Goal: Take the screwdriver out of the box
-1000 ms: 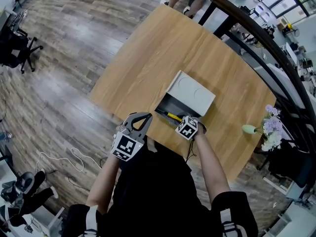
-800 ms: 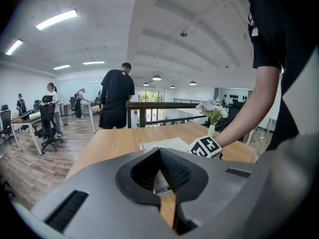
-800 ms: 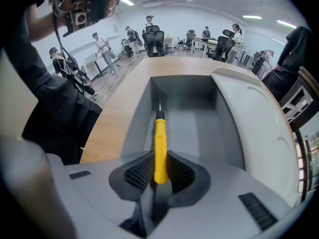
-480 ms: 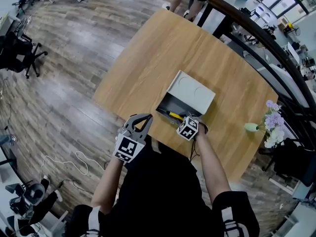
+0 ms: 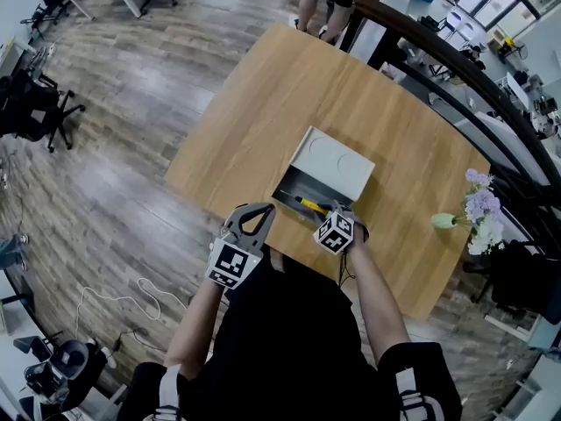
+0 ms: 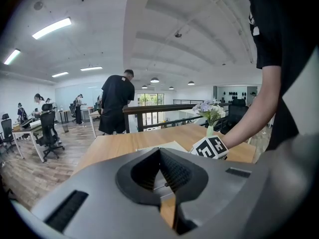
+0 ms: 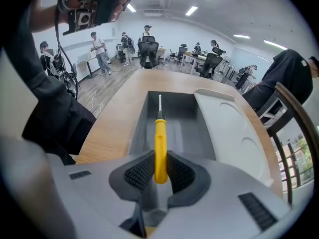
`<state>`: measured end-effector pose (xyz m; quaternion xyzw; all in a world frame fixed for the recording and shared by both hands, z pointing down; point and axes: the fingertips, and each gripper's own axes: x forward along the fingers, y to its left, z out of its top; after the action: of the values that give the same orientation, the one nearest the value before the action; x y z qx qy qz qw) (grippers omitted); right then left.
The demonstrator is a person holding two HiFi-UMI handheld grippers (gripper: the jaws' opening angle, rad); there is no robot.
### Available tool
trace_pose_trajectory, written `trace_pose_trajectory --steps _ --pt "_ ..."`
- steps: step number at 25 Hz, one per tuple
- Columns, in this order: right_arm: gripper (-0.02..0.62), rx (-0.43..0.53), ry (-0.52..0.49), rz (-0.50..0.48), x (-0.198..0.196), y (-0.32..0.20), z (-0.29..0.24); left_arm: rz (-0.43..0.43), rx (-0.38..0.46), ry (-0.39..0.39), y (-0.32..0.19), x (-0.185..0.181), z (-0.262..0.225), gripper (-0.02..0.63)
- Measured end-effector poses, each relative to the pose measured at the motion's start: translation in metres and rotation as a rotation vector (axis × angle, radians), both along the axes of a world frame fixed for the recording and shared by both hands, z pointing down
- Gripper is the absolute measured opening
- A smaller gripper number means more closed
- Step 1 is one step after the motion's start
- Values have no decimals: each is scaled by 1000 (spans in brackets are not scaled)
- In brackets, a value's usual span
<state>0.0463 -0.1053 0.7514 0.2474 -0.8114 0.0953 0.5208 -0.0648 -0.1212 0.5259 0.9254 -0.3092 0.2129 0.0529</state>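
A grey box (image 5: 292, 185) lies open on the wooden table (image 5: 289, 95), its pale lid (image 5: 337, 160) resting over the far half. My right gripper (image 5: 324, 214) is at the near end of the box and is shut on the yellow handle of the screwdriver (image 7: 159, 143). The metal shaft points away over the box's inside (image 7: 177, 118). In the head view the screwdriver (image 5: 308, 205) slants up from the box. My left gripper (image 5: 261, 209) hovers by the table's near edge, left of the box. Its jaws meet, with nothing between them (image 6: 160, 151).
A small vase of purple flowers (image 5: 473, 217) stands near the table's right edge. A dark curved railing (image 5: 456, 68) runs behind the table. Someone in black (image 6: 117, 103) stands at the far side. Office chairs (image 5: 35, 103) and cables lie on the wood floor to the left.
My right gripper has risen a little with the screwdriver, tilting its handle end up out of the box. My left gripper has drifted slightly toward the table.
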Motion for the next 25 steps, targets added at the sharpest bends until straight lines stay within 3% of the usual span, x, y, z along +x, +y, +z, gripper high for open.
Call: trace_pose_trajectory --steps 25 --pt "84 191 -201 184 41 12 -78 11 39 -18 30 38 -9 23"
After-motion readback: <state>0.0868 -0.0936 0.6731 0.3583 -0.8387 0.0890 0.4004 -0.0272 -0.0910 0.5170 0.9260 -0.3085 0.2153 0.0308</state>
